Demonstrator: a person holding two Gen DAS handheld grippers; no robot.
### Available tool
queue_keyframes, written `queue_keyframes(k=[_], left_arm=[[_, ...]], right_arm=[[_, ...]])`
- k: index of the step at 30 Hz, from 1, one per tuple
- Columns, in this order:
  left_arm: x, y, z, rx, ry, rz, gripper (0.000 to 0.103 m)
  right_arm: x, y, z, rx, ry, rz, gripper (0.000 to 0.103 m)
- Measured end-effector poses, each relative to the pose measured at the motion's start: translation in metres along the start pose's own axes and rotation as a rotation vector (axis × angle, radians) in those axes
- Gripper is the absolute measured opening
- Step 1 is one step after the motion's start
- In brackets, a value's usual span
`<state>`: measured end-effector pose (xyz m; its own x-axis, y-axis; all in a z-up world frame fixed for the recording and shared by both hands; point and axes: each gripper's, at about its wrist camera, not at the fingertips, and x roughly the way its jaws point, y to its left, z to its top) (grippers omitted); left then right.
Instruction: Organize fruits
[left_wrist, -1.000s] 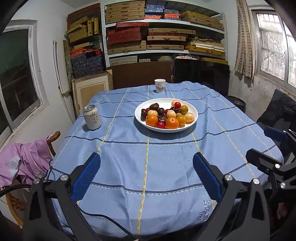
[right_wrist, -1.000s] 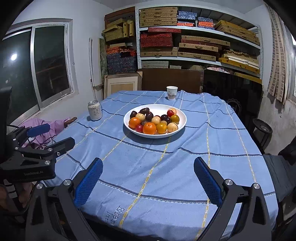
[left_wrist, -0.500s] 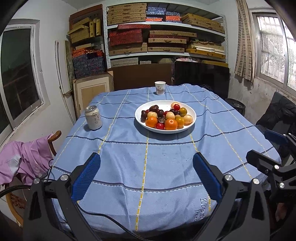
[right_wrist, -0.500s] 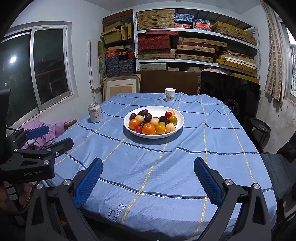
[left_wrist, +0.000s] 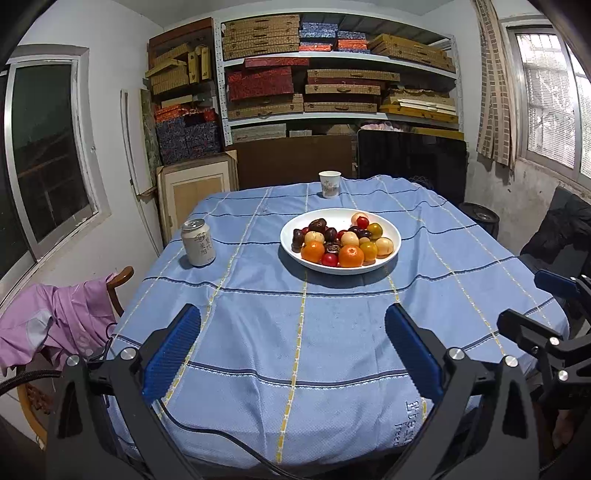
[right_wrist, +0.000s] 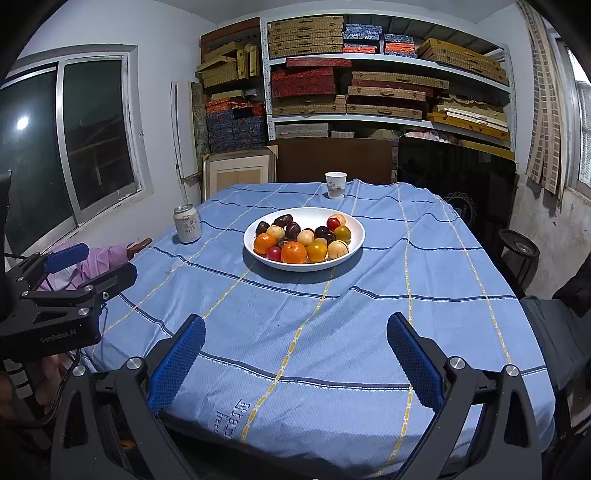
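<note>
Both the left gripper (left_wrist: 291, 326) and right gripper (right_wrist: 295, 338), jaws wide and empty, had drawn back from the white plate (left_wrist: 395, 240) with all the fruits (left_wrist: 338, 242) heaped inside.

Each camera is sitting on its own gripper at the near edge of the table (left_wrist: 295, 332), looking forward between two blue fingers. Both are facing the far shelves (right_wrist: 388, 66), well back from the plate of fruit (left_wrist: 340, 242) (right_wrist: 304, 238). Both views are sharing the plate, the can (left_wrist: 198, 242) (right_wrist: 187, 223) and the cup (left_wrist: 329, 184) (right_wrist: 336, 184).
</note>
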<state>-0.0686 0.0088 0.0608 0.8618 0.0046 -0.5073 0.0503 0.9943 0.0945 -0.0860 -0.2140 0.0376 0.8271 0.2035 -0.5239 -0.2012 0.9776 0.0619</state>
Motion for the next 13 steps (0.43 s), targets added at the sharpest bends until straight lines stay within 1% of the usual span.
queue_keyframes(k=[7,13], left_arm=[[0.0000,0.0040,0.0011,-0.010,0.009,0.007,0.098],[0.0011,0.0059,0.0010,-0.014,0.018,-0.007,0.098]], right_arm=[[-0.0007,0.0010,-0.0016,-0.002,-0.001,-0.002,0.099],[-0.0021,0.0004,-0.0022,0.000,-0.001,-0.002,0.099]])
